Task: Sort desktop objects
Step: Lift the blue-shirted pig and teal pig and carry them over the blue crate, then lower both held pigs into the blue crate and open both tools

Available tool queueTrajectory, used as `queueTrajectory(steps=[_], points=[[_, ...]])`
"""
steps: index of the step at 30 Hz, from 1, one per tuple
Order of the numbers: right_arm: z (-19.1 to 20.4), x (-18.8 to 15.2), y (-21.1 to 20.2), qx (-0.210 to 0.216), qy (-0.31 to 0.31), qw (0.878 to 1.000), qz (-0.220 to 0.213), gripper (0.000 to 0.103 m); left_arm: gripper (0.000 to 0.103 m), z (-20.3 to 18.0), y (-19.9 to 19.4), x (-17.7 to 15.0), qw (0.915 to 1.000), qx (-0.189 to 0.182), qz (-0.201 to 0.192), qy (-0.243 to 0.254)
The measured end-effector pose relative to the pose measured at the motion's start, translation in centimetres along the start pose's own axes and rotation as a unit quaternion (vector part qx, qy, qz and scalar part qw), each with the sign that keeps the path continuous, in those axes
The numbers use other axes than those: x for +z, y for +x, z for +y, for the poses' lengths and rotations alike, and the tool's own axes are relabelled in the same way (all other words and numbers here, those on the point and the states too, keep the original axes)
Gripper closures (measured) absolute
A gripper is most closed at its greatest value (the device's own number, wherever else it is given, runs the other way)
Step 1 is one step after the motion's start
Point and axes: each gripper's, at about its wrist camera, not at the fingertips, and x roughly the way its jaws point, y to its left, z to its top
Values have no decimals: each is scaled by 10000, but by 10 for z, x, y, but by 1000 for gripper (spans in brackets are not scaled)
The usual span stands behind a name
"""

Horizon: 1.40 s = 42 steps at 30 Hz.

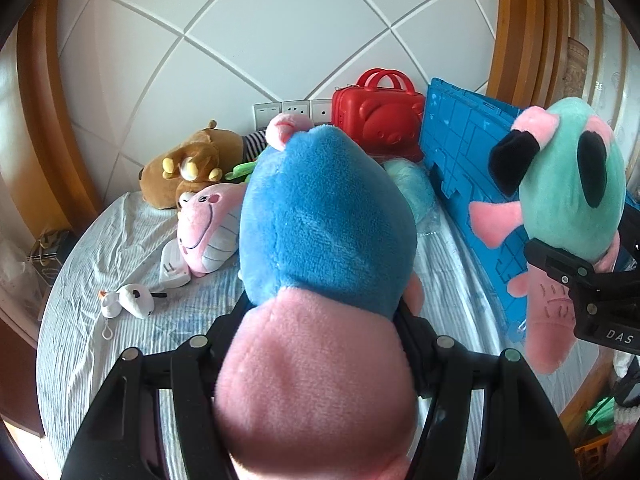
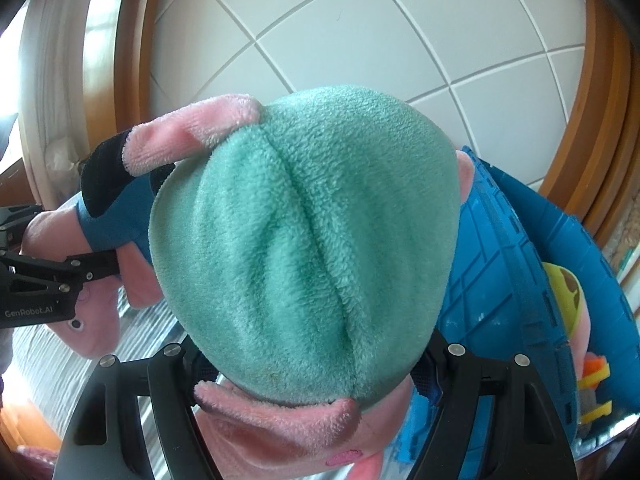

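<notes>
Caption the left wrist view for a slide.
Left gripper holds blue plush toy over bed; right gripper holds teal plush toy.

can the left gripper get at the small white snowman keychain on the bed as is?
Probably not as is. The left gripper has its jaws shut on the blue plush, so it has no free grip. The path to the snowman keychain itself looks unobstructed, on open sheet at the near left.

A blue-and-pink plush (image 1: 328, 220) and a mint-and-pink plush (image 1: 568, 200) were held aloft; the mint one hung beside the blue crate (image 1: 460, 148).
</notes>
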Motion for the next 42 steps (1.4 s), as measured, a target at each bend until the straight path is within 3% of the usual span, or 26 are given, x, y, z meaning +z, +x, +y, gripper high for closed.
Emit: queueTrajectory(steps=[10,18,25,33,39,42], points=[[-18,4,-19,-134,109,9994,-308,26,41,-24,-5,21,9997,-80,-190,100],[-78,14,-79,-324,375,9951,-852,26,41,-84,-21,71,9959,-338,-648,535],[-148,29,-127,-824,464,9869,-1306,26,41,-162,-29,125,9881,-807,-933,921],[-238,21,-156,-1521,642,9750,-1487,26,40,-266,-29,182,9768,-1302,-1315,1078],[-313,16,-136,-2037,784,9680,-1239,25,40,-349,-9,218,9678,-1725,-1363,1226],[-339,5,-122,-2058,954,9700,-876,25,41,-384,17,224,9690,-1717,-1105,1394]])
